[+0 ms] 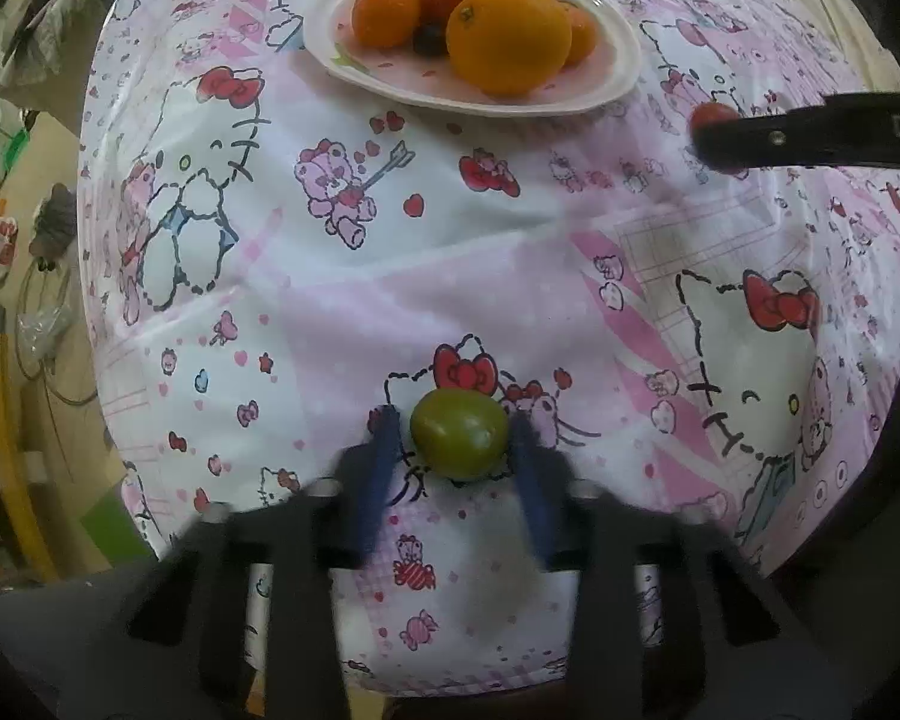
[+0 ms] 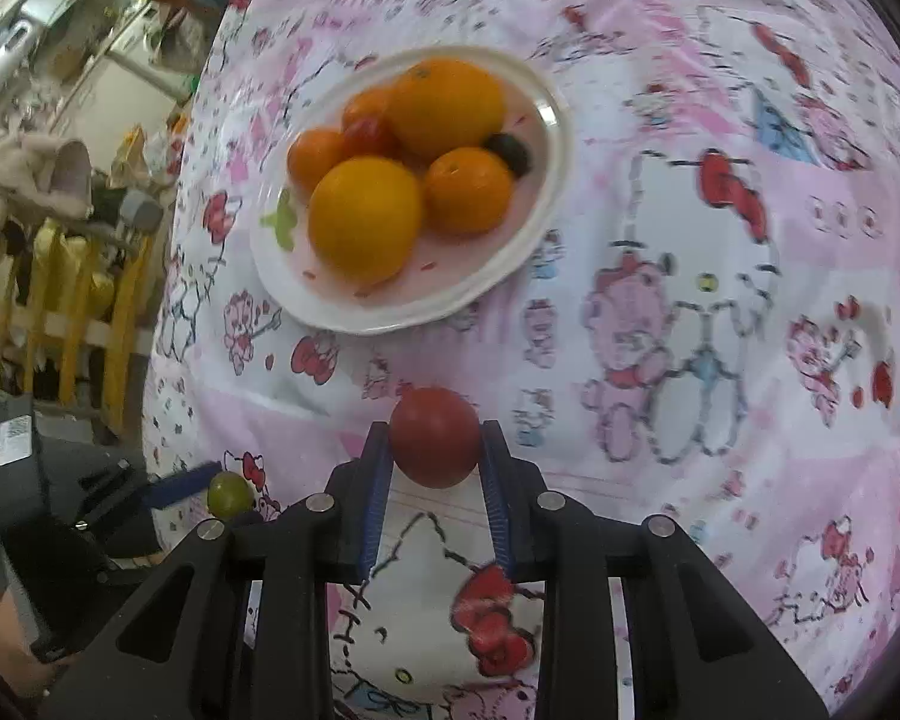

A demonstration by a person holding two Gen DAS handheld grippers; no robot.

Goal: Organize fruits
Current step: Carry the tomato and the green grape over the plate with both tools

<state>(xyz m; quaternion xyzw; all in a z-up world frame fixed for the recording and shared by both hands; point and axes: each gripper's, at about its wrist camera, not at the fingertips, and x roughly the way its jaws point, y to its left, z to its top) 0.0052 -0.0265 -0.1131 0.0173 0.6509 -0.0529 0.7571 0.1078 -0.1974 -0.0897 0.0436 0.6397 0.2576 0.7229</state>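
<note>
A white plate (image 1: pixel 624 60) at the far side of the table holds several oranges (image 1: pixel 507 39), a red fruit and a dark berry; it also shows in the right wrist view (image 2: pixel 546 192). A green fruit (image 1: pixel 459 433) sits between my left gripper's (image 1: pixel 457 438) blue pads, which stand slightly apart from it; it also shows in the right wrist view (image 2: pixel 229 495). My right gripper (image 2: pixel 435 444) is shut on a red fruit (image 2: pixel 435 437) above the cloth, short of the plate. The right gripper and its red fruit (image 1: pixel 714 120) show at the right in the left wrist view.
A pink and white cartoon-print cloth (image 1: pixel 390 252) covers the round table. Its left edge drops off to a cluttered room with a yellow railing (image 2: pixel 78 312).
</note>
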